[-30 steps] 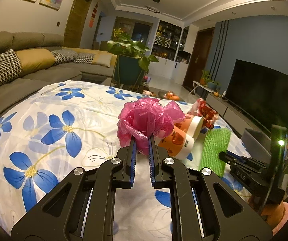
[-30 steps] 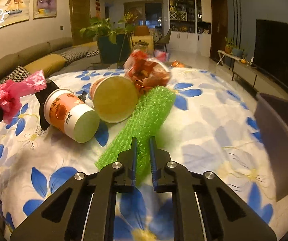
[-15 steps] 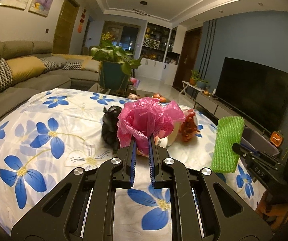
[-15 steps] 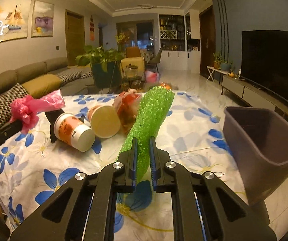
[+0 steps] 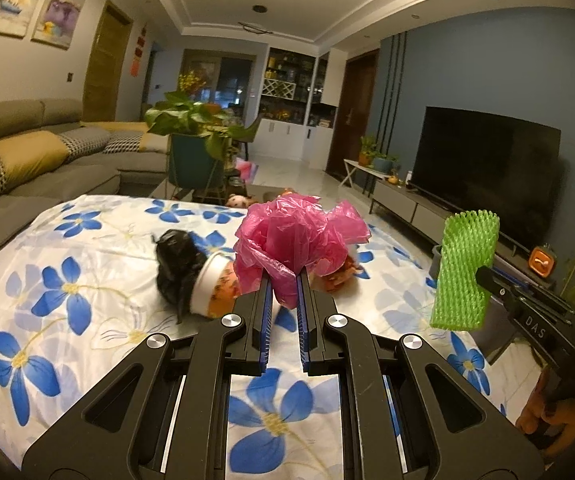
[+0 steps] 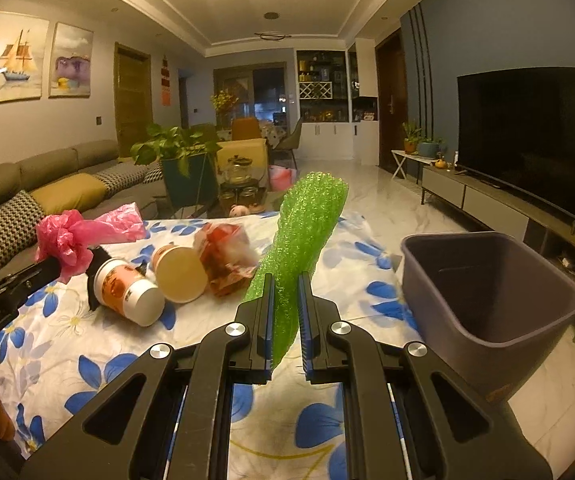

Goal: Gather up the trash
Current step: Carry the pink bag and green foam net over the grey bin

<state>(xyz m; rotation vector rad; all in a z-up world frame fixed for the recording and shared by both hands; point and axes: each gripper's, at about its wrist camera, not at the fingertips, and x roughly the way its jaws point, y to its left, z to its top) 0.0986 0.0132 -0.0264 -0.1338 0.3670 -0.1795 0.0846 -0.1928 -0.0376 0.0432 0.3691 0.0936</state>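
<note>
Careful now, because both of your grippers are full and both things are light and floppy. Your left gripper [image 5: 284, 280] is pinching the pink plastic bag [image 5: 299, 240], which is thin, crinkly and bunched up like a flower. Only a little bit sits between the jaws, so it could slide out if you swing fast. Your right gripper [image 6: 286, 288] is pinching the green foam net [image 6: 301, 232], a soft, bumpy tube that stands up tall and leans a bit. It bends easily, so its top could catch the rim of the purple bin [image 6: 491, 280] and flop outside.

That bin is just to your right, at the edge of the flower cloth [image 6: 67, 332]. It looks smooth and hard, with a wide square mouth. It may be light, so a bump could push it.

Two round paper cups [image 6: 127, 288], a shiny red snack wrapper [image 6: 223, 260] and a black crumpled bag [image 5: 175, 268] lie on the cloth, close together.
</note>
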